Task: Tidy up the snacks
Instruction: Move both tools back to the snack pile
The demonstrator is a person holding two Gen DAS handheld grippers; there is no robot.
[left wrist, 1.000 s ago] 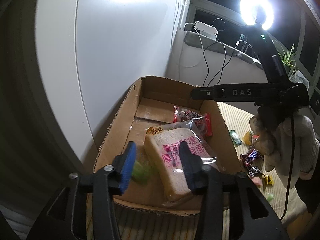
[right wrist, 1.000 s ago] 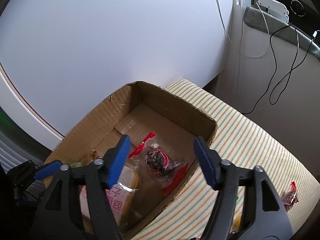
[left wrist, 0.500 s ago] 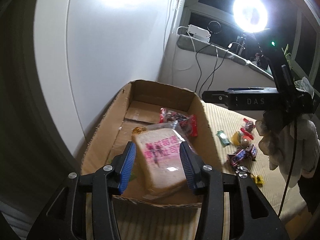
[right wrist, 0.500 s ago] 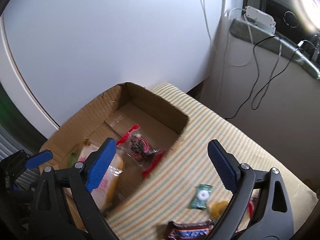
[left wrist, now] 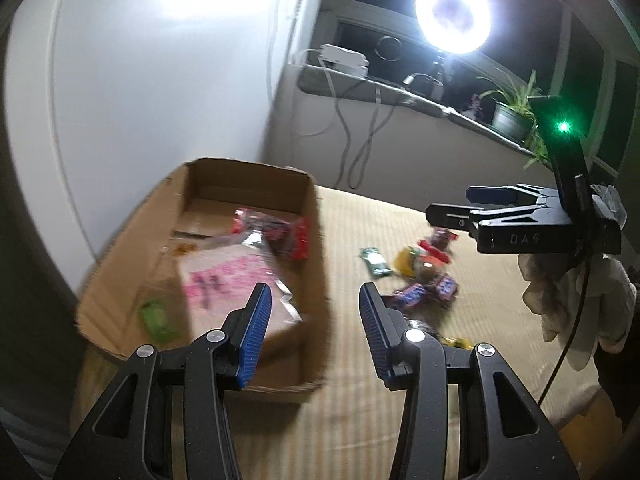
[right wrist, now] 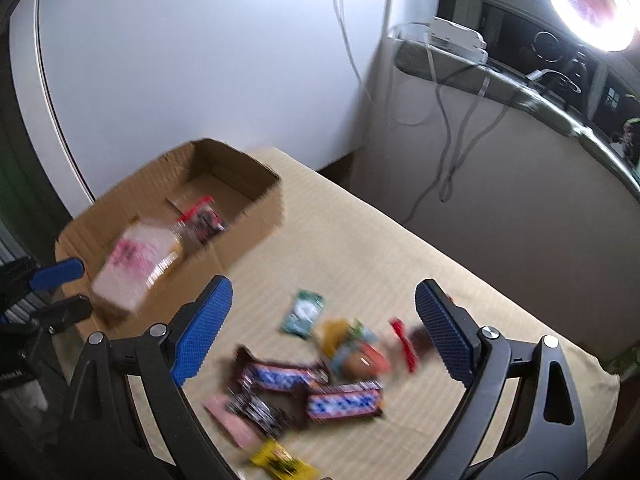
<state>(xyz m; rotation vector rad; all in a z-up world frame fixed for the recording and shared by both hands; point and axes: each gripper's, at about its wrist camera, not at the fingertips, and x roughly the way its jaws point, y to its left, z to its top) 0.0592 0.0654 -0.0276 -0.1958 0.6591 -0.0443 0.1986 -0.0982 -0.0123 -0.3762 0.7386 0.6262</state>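
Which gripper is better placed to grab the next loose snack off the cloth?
Right. The right gripper is open and empty over the loose snacks, with a chocolate bar just below. The left gripper, also empty, straddles the cardboard box wall.

A ring light is glaring from above the windowsill, throwing a bright patch onto the white wall at the left. Behind it the window is showing black. A white power strip is lying on the sill, its cables hanging down the pale wall below. A potted plant is standing further along the sill. A striped beige cloth is covering the table, whose far corner is sitting near the wall.
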